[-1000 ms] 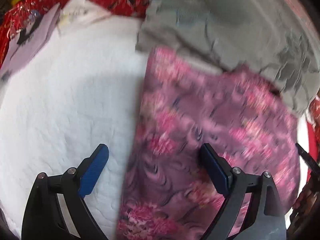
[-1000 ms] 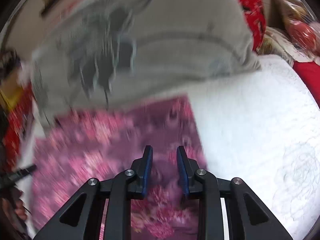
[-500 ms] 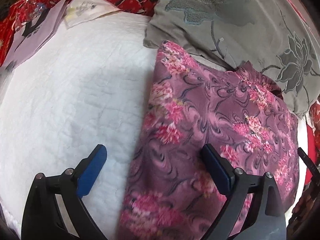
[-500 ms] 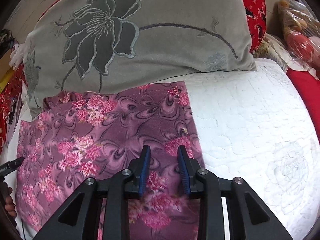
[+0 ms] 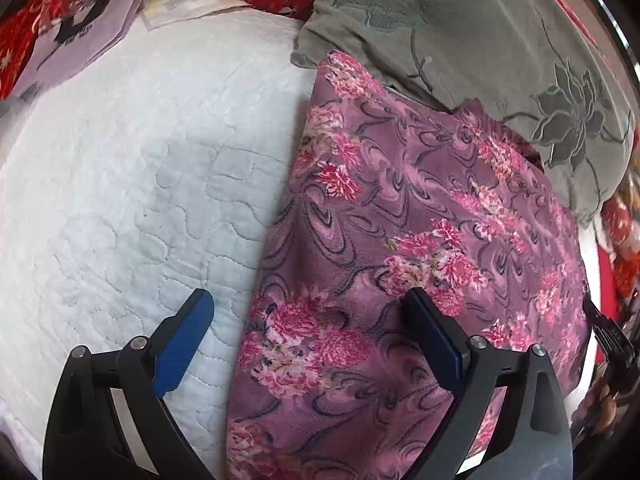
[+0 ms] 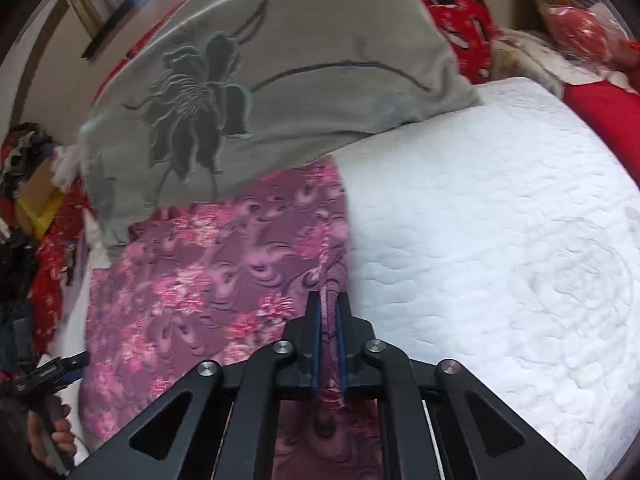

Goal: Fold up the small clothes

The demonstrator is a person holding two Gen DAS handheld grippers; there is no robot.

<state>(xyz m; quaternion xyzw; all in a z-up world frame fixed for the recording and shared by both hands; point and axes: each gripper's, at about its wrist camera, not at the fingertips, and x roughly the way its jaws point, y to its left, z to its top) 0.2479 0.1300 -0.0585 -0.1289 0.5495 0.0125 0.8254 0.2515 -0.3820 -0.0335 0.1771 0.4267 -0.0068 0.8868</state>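
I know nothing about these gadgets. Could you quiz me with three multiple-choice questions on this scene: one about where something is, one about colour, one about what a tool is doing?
1. Where does the floral garment lie?
A. on the white quilt, against the grey pillow
B. on a chair
C. in a basket

2. What colour are the tool pads?
A. yellow
B. blue
C. green

3. What is the right tool doing?
A. hanging open
B. gripping the pillow
C. pinching the garment's edge

Answers: A, it lies on the quilt below the pillow; B, blue shows inside the fingers; C, cloth sits between its closed jaws.
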